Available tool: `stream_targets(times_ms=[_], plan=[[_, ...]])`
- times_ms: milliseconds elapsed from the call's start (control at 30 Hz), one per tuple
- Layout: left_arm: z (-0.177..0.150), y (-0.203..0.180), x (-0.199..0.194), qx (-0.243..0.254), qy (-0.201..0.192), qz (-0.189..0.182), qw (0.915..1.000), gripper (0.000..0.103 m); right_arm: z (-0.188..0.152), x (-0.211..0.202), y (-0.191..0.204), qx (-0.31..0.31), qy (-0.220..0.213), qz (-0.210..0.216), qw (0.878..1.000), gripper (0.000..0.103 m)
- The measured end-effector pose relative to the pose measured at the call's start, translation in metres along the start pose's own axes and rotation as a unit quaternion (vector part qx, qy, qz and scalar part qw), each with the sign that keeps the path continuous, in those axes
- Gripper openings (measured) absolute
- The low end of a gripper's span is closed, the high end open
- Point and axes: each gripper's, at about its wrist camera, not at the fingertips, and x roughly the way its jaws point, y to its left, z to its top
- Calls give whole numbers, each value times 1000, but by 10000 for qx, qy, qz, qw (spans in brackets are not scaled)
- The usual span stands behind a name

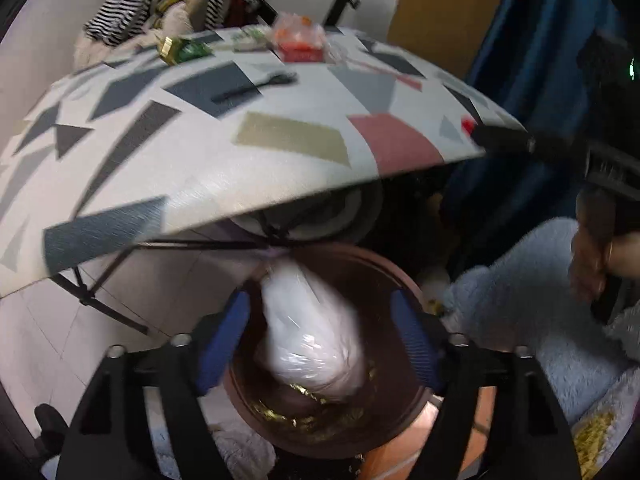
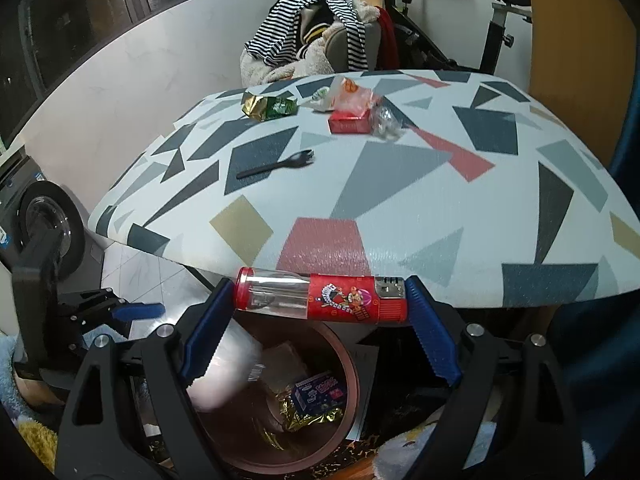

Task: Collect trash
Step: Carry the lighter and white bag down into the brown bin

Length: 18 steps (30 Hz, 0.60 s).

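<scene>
My left gripper (image 1: 320, 304) hangs open above a brown round bin (image 1: 404, 276). A white plastic bag (image 1: 312, 332) is between its blue fingers, blurred, with neither pad touching it; the right wrist view shows this bag (image 2: 224, 372) as a white smear over the bin (image 2: 354, 364). My right gripper (image 2: 320, 300) is shut on a red and clear plastic tube (image 2: 320, 298), gripped end to end just off the table's near edge, above the bin. On the patterned table (image 2: 400, 184) lie a black fork (image 2: 276, 166), a green and gold wrapper (image 2: 270, 106), a red box (image 2: 350, 122) and crumpled clear plastic (image 2: 384, 122).
The bin holds gold foil and a small blue box (image 2: 318, 394). A chair piled with striped clothes (image 2: 316, 36) stands behind the table, with an exercise bike (image 2: 496, 20) beside it. A washing machine (image 2: 44, 216) is at the left. Fluffy blue fabric (image 1: 532, 300) and a hand (image 1: 592, 256) are at the right.
</scene>
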Motion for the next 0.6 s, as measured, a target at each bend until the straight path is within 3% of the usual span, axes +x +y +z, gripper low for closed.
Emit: stream_targets(times_ms=[167, 467, 600], plan=[[6, 12, -28, -361, -583, 221, 9974, 90, -19, 17, 5, 50, 159, 52, 9998, 84], [-3, 29, -72, -382, -1237, 820, 9882, 93, -54, 59, 44, -778, 702, 122, 9944, 84], [-13, 37, -78, -567, -1399, 881, 9846, 93, -70, 82, 60, -1168, 1081, 59, 9872, 84]])
